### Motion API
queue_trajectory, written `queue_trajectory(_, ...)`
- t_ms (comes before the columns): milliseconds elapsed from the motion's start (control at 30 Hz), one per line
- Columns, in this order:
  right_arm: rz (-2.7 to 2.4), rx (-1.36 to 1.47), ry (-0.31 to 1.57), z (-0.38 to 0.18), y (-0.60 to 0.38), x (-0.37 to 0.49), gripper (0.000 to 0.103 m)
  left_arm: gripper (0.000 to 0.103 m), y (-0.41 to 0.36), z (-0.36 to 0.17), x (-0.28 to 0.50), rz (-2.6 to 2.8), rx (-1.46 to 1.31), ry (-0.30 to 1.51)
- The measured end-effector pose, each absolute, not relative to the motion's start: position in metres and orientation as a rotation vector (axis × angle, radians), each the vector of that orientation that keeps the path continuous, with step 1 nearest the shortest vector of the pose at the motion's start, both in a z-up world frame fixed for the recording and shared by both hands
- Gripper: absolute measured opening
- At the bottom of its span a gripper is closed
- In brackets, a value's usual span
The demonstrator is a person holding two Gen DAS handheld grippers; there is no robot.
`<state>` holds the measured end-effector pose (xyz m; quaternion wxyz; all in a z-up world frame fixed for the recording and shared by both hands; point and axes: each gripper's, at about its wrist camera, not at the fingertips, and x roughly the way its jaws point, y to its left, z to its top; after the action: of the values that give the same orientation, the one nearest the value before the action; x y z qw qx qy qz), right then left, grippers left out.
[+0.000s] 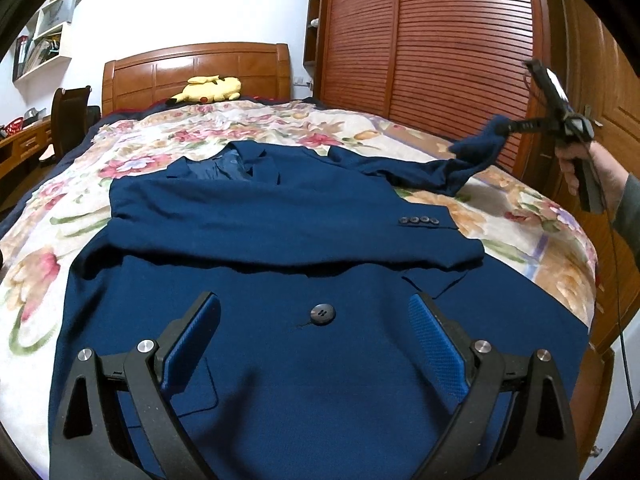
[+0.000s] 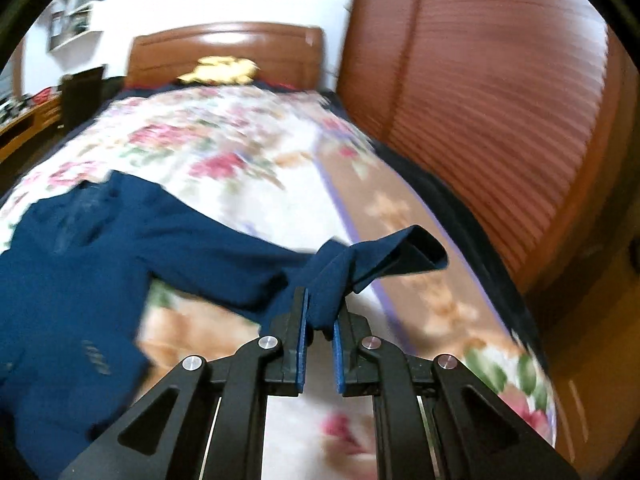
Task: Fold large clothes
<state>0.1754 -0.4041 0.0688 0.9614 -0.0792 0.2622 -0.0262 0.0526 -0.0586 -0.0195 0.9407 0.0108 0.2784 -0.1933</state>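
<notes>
While I held the rig over the bed, this was the state:

handling: blazer read as soft, medium-weight wool-type cloth — it drooped under its own weight where lifted, so I judged it would sag and drag, not slip.
grip point: sleeve end was the sensible hold; cuff bunched thick enough between the pads to stay put, I judged.
right gripper: jaws narrow, pinching the sleeve cuff, lifted off the quilt toward the wardrobe side.
left gripper: jaws wide, holding nothing, hovering over the lower front near the big button.
location: jacket lay front-up across the floral quilt, collar toward the headboard.
look: dark navy, lapels open showing lining; other sleeve already crossed flat over the chest, four cuff buttons showing.
risk: right view blurred — cuff detail unclear.
</notes>
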Motion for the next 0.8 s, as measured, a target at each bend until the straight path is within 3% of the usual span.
queue_trajectory(267,0.084,-0.277,0.429,0.106,-0.314,0.139,0.009,0.096,-0.039,-0.008,0.039,-0.401,0.025,0.531)
queue_trajectory(800,0.361,-0.373,0.271,0.127,-0.198,0.088,0.009,0.096,0.030,0.003,0.019,-0.292,0.016,0.498)
